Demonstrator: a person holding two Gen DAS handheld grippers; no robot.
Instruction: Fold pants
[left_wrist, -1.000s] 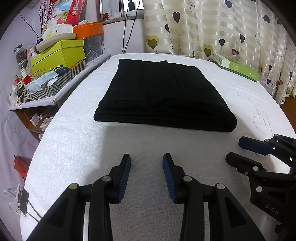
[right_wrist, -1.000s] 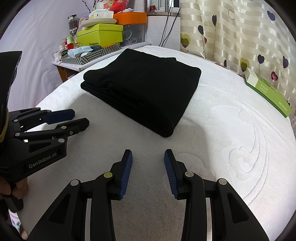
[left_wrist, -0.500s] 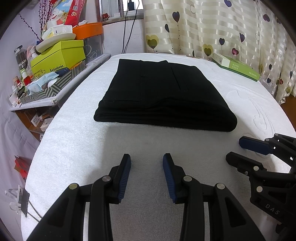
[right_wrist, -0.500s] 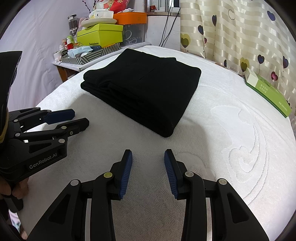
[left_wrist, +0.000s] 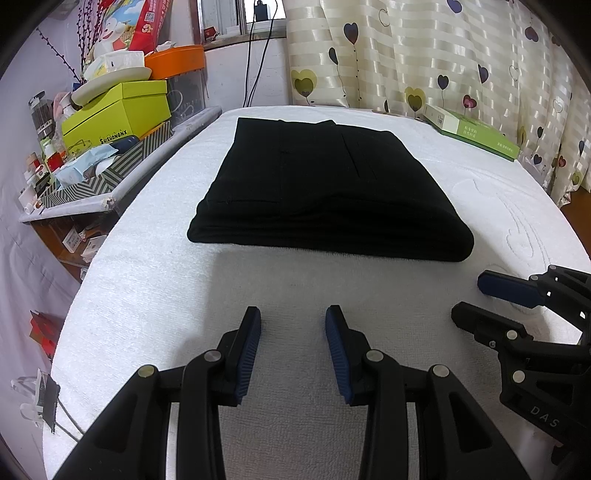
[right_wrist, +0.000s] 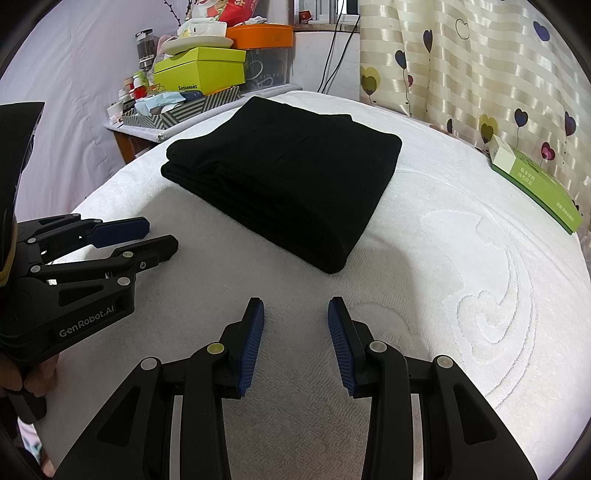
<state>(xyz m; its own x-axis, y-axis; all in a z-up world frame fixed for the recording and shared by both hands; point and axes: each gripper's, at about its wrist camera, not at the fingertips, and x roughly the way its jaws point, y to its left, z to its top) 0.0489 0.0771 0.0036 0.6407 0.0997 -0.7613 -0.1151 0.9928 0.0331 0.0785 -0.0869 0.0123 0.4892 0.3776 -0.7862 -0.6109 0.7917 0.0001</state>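
Movement: nothing is shifting; both grippers are staying put.
Pants (left_wrist: 328, 192): lying folded mid-bed (left_wrist: 155, 295).
Left gripper (left_wrist: 293, 345): hovering, jaws apart, empty.
Right gripper (right_wrist: 295, 339): likewise.
Striped tray (left_wrist: 107, 177): holding packets and green box (left_wrist: 118, 110).

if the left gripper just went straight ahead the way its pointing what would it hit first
Probably the near folded edge of the black pants. The left gripper is open, with only bare white towel before them.
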